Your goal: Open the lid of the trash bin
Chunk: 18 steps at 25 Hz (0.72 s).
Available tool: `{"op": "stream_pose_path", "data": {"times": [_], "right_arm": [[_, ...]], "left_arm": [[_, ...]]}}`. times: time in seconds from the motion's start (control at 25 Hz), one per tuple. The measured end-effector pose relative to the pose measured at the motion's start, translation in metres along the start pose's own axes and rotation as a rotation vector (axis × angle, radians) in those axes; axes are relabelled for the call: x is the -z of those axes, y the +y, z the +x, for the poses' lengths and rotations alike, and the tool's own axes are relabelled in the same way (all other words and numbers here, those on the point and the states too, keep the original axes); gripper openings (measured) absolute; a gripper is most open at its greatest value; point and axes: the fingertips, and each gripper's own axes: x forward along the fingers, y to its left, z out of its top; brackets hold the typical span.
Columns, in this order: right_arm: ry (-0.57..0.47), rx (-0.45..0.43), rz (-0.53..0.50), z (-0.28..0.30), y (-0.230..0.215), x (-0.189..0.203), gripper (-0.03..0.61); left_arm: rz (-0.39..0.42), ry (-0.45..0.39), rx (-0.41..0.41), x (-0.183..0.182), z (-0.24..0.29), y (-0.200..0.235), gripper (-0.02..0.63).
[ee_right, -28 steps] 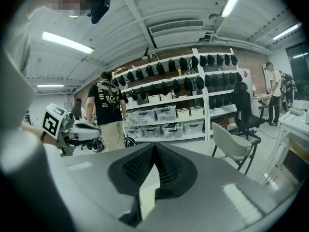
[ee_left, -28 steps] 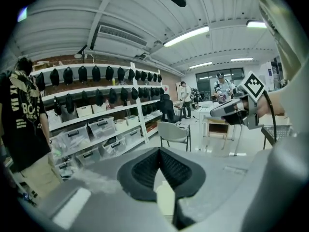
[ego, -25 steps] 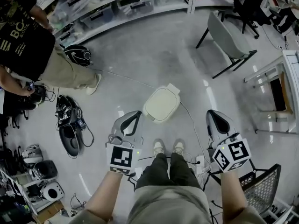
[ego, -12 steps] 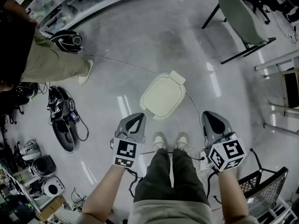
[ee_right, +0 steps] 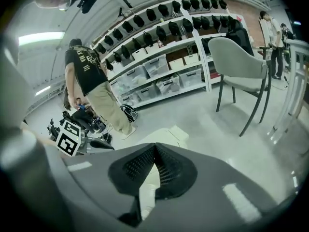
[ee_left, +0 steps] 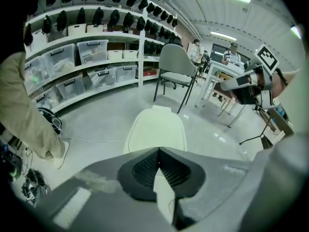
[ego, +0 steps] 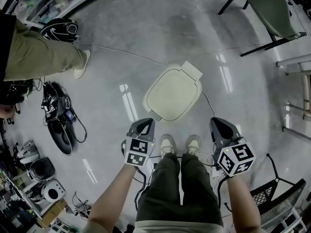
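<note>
the trash bin is stood on the floor, just ahead of the person's shoes and between the lines of the two grippers. from the head view only its pale, rounded-square lid is seen; the lid is down. a small tab projects from the far edge.

the left gripper is held near the lid's near corner, apart from it. its fingers are brought together at the tips and nothing is gripped. the right gripper is held further to the side, likewise closed at the tips and empty.

the lid is judged to be thin moulded plastic: light, stiff, and smooth enough to slip under a flat push. whether the tab is a hinge or a latch cannot be told. if a hinge, the near rim is where the lid should be taken, with the fingers opened and closed over the lip, or one tip hooked beneath it. the bin may slide on the polished floor, so steadying by the other gripper is advised.
</note>
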Motion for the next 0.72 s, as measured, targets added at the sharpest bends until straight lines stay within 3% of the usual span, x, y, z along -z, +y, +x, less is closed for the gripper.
{"op": "stream_pose_path", "data": {"times": [0.2,0.4,0.6,0.72], "right_arm": [[0.045,0.008,-0.003,0.022,-0.016,0.036,0.003],[0.071,0.014,0.021,0.034,-0.029,0.058,0.003],[0.074,0.026,0.029,0.038,-0.037,0.064,0.003],[0.079,0.035,0.024,0.035,-0.037,0.065,0.003]], "left_arm": [[-0.047,0.076,0.008,0.044,0.046,0.010,0.003],[-0.177,0.105,0.033,0.061,0.074,0.013,0.003],[-0.167,0.145,0.020,0.073,0.081,0.016,0.003],[-0.205,0.149,0.033,0.076,0.080,0.016,0.003]]}}
